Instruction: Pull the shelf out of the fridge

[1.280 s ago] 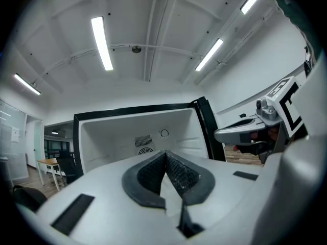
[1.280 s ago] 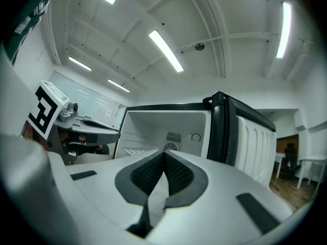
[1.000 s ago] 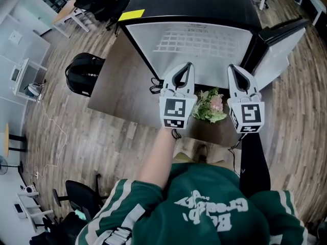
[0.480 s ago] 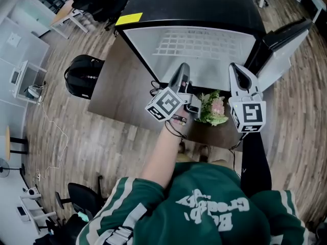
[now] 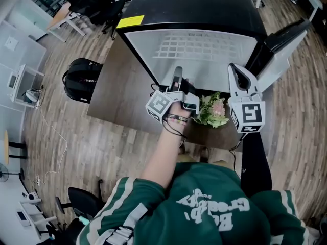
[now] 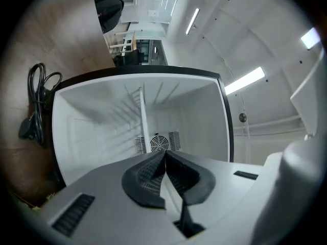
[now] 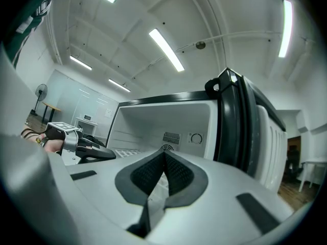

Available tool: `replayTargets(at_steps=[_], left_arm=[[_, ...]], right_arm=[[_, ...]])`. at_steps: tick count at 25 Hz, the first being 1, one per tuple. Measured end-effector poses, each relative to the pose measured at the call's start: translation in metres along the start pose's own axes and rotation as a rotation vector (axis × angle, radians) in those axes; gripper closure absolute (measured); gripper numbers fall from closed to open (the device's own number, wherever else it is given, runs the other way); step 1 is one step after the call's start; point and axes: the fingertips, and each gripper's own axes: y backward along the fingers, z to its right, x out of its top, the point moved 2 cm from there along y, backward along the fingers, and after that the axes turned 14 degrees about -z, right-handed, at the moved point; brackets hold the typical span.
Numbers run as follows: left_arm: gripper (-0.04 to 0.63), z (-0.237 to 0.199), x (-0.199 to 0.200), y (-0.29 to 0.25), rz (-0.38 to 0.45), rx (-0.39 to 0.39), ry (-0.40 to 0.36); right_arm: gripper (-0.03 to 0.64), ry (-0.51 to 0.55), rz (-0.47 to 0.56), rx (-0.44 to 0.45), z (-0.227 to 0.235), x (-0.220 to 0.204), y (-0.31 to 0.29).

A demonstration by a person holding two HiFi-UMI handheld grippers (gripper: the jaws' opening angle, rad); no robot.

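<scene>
The small fridge point(image 5: 194, 4) stands open on a brown table, and its white wire shelf point(image 5: 199, 45) lies inside the white cavity. My left gripper point(image 5: 177, 79) is rolled onto its side just in front of the opening, jaws shut on nothing. In the left gripper view the shelf point(image 6: 142, 117) shows edge-on as a thin upright bar ahead of the shut left gripper point(image 6: 165, 155). My right gripper point(image 5: 235, 71) hovers level at the opening's right side, also shut and empty. In the right gripper view its tips point(image 7: 164, 156) point at the shelf point(image 7: 126, 152), with the left gripper point(image 7: 94, 152) beside it.
The fridge door point(image 5: 280, 47) swings open at the right. A bunch of flowers point(image 5: 212, 109) lies on the table point(image 5: 117, 93) between my hands. A black backpack point(image 5: 82, 78) sits on the floor at the left. A coiled black cable point(image 6: 34, 102) lies beside the fridge.
My left gripper has rolled from upright onto its side and sunk a little toward the fridge opening. The right gripper has stayed where it was.
</scene>
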Motion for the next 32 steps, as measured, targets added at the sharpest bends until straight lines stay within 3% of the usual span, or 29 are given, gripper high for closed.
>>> replayTargets(at_steps=[2,8,9,10,16,32], left_arm=[[0.578,-0.009,0.0,0.003,-0.007,0.036,-0.012],[0.576,0.001,-0.001,-0.007,-0.028,-0.036,-0.045],[0.54,0.0,-0.002,-0.007,-0.032,-0.037,-0.049],[0.452,-0.002,-0.002,-0.008,-0.034,-0.034,-0.054],[0.327,-0.018,0.0,-0.016,-0.02,0.014,-0.061],[0.319,-0.046,0.009,-0.058,-0.027,0.041,0.004]], right_arm=[[0.607,-0.002,-0.004,-0.003,-0.001,0.002,0.001],[0.607,-0.005,-0.008,-0.014,-0.003,0.002,0.001],[0.607,-0.005,-0.01,-0.015,-0.004,0.002,0.002],[0.607,-0.003,-0.011,-0.015,-0.005,0.001,0.003],[0.607,0.007,-0.011,-0.026,-0.005,0.0,0.006],[0.607,-0.002,-0.04,-0.06,0.0,-0.004,-0.003]])
